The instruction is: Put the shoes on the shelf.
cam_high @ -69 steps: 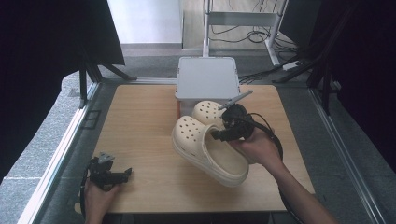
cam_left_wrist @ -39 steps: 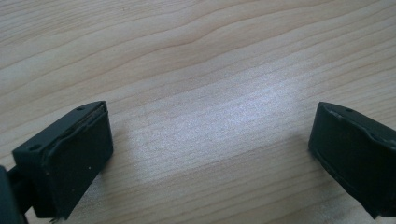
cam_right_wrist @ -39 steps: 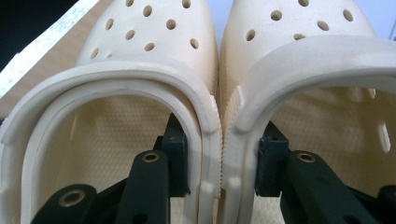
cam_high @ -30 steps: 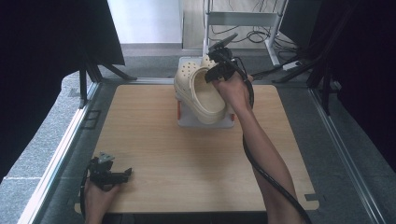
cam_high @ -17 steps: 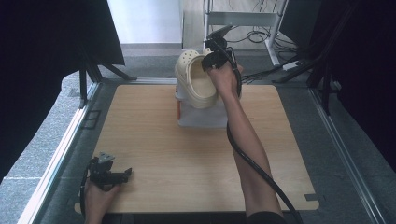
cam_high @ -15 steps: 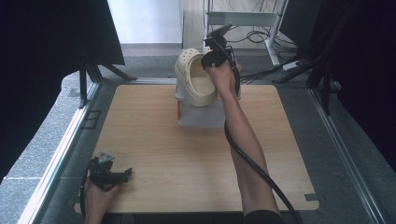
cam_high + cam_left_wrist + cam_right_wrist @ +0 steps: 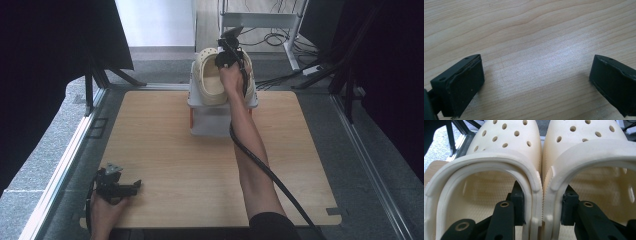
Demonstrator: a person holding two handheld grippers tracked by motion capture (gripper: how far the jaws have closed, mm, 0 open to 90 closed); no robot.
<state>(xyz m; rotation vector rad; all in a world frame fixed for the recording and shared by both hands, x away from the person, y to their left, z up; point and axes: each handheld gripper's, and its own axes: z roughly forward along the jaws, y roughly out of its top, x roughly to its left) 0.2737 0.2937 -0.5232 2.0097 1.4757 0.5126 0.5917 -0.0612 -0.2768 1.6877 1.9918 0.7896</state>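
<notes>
I count two cream clogs (image 7: 506, 157), pinched together by my right gripper (image 7: 541, 207) at twelve o'clock over one grey box (image 7: 215, 117); left gripper (image 7: 537, 82) gapes empty.

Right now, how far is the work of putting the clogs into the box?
Done: the right gripper has pinched both cream clogs together and holds them over the white box. Left: lower and release. The left gripper rests open on the table.

Readable text: we find none in any view.
Clogs (image 7: 534, 157): we see no brand or mark.
Box (image 7: 215, 117): we read no label.
</notes>
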